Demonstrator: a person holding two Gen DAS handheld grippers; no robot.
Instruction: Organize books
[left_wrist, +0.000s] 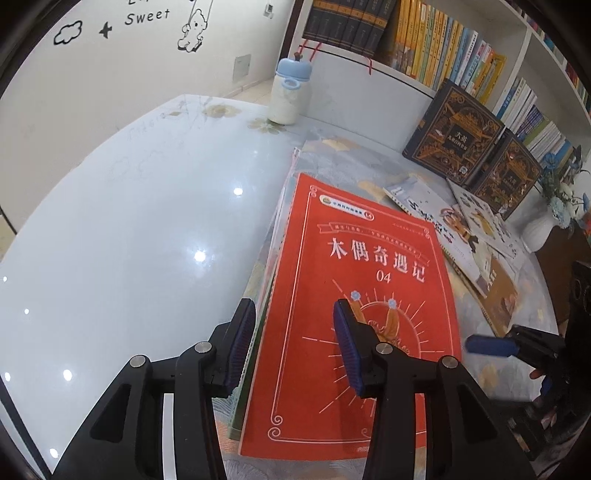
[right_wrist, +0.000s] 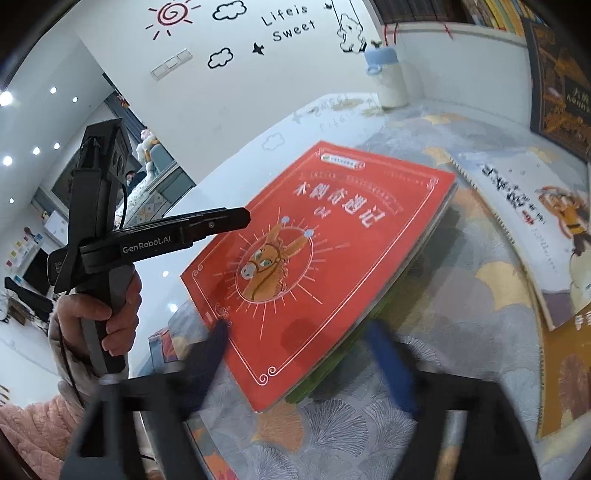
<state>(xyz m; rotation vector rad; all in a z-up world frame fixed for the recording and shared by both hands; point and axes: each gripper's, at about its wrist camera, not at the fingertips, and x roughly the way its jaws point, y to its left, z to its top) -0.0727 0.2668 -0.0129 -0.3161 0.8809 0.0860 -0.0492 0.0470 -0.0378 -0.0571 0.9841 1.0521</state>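
A red book (left_wrist: 354, 295) lies on top of a small stack on the counter (left_wrist: 129, 221), near its edge. The left gripper (left_wrist: 295, 347) is held part-open over the book's left edge, gripping nothing. The right gripper (right_wrist: 306, 365), blurred, stands wide at the near corner. Edges are best squared gently before another book is added.

The left gripper (left_wrist: 295, 345) hangs over the near left edge of the red book (left_wrist: 351, 295), its jaws apart. The red book tops a pile on the tabletop (left_wrist: 129, 221).
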